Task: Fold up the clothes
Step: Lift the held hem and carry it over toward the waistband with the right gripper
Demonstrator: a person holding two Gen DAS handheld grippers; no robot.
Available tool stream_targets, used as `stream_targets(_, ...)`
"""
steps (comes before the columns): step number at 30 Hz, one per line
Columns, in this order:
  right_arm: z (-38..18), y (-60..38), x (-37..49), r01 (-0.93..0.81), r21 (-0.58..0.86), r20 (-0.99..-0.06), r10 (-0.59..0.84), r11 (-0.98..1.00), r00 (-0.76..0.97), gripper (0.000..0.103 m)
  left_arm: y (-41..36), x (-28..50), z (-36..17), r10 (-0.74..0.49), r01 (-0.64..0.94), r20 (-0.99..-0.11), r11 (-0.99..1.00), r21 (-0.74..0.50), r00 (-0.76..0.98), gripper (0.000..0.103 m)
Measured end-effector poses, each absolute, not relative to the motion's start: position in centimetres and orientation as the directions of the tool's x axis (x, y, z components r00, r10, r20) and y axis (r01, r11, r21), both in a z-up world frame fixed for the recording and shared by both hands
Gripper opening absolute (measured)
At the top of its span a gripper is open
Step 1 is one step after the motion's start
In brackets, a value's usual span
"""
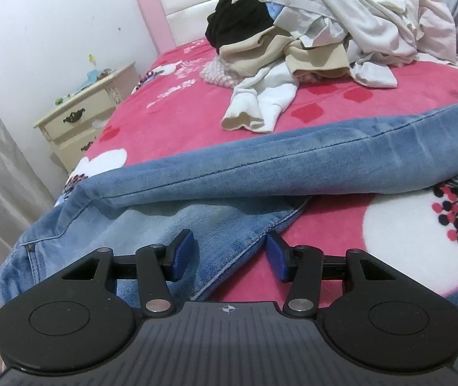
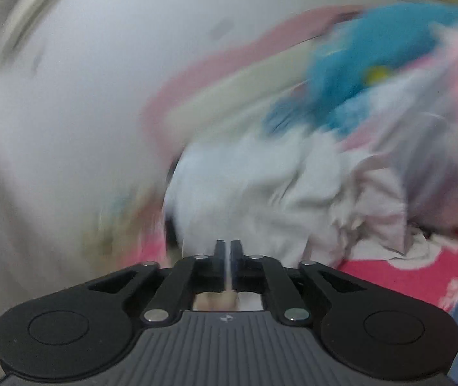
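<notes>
Blue jeans [image 1: 229, 167] lie across the pink bed blanket [image 1: 171, 119], one leg folded over the other. My left gripper [image 1: 229, 252] is open just above the jeans, its blue pads [image 1: 182, 252] either side of a denim edge. A pile of unfolded clothes [image 1: 309, 25] sits further back on the bed. In the blurred right wrist view, my right gripper [image 2: 228, 257] is shut, with a thin pale strip of something between its fingers. A white garment [image 2: 261, 199] lies right in front of it.
A cream nightstand [image 1: 80, 119] stands to the left of the bed by the white wall. A pink and white headboard [image 1: 177, 6] is at the back. Blue and pink bedding [image 2: 373, 64] lies behind the white garment.
</notes>
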State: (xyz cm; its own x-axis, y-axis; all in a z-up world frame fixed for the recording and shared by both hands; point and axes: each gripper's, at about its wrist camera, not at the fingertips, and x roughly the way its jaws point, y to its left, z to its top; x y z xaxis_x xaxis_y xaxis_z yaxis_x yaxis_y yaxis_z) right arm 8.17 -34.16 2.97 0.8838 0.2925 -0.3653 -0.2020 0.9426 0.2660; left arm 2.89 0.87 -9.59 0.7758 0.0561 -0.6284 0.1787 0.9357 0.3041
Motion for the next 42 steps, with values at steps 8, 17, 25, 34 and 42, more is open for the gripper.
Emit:
stream_targets(8, -2.7, -26.4, 10.4, -0.709, -0.204, -0.762, 0.346, 0.675, 0.548, 0.046, 0.7, 3.1, -9.9, 0.058, 0.193, -0.634, 0.927, 0.32, 0.771, 0.05)
stream_targets(17, -2.6, -24.8, 9.2, -0.772, -0.308, -0.805, 0.281, 0.556, 0.523, 0.027, 0.8, 3.2, -10.0, 0.061, 0.191, -0.642, 0.929, 0.316, 0.764, 0.05)
stream_targets(25, -1.8, -24.2, 7.8, -0.778, -0.376, -0.803, 0.242, 0.503, 0.544, 0.003, 1.1, 3.3, -10.1, 0.044, 0.203, -0.648, 0.932, 0.301, 0.76, 0.05)
stream_targets(34, -2.1, -23.7, 18.2, -0.612, -0.555, -0.684, 0.109, 0.564, 0.721, 0.004, 1.5, 3.5, -10.0, 0.017, 0.231, -0.662, 0.93, 0.286, 0.749, 0.05)
stream_targets(42, -4.2, -26.0, 22.8, -0.459, -0.565, -0.591, 0.052, 0.686, 0.805, 0.047, 1.5, 3.4, -10.0, 0.016, 0.254, -0.667, 0.918, 0.306, 0.745, 0.05)
